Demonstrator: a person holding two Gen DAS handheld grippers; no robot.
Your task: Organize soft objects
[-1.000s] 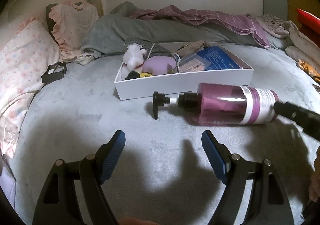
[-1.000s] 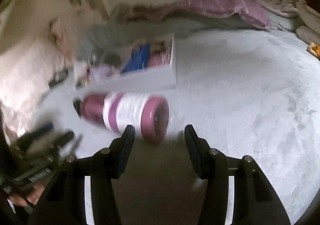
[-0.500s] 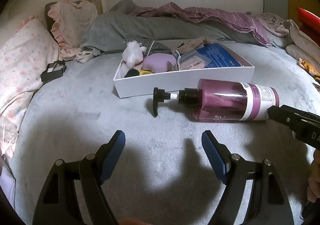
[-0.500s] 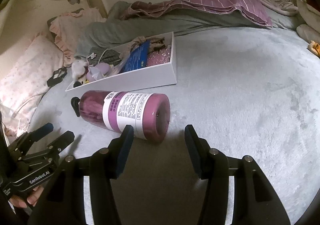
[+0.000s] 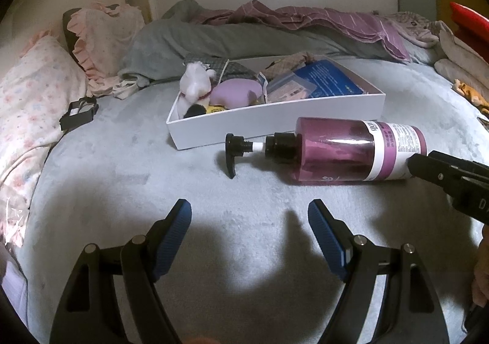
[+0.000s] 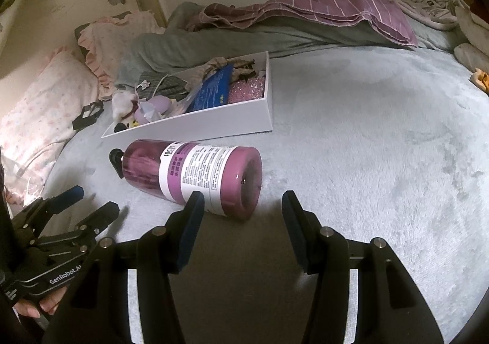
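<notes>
A purple pump bottle (image 5: 351, 151) lies on its side on the pale bed cover, with its black pump head pointing left. Just behind it stands a white box (image 5: 275, 122) holding a white plush toy (image 5: 195, 81), a lilac soft toy (image 5: 237, 93) and a blue packet (image 5: 330, 81). My left gripper (image 5: 249, 212) is open above bare bed cover, short of the bottle. My right gripper (image 6: 243, 200) is open at the bottle's (image 6: 195, 172) base. Its left finger overlaps the label edge, and nothing sits between the pads. The box (image 6: 198, 127) lies beyond.
Floral pillows (image 5: 33, 99) are piled at the left. A grey blanket (image 5: 189, 38) and a purple striped cloth (image 5: 336, 23) run along the back. A black clip-like object (image 5: 78, 113) lies near the pillows. An orange item (image 5: 470, 91) sits at the right edge.
The bottle has rolled a little, so more of its printed label faces up. The right wrist view was blurred a second ago and is steady now. Both grippers kept the same opening.
</notes>
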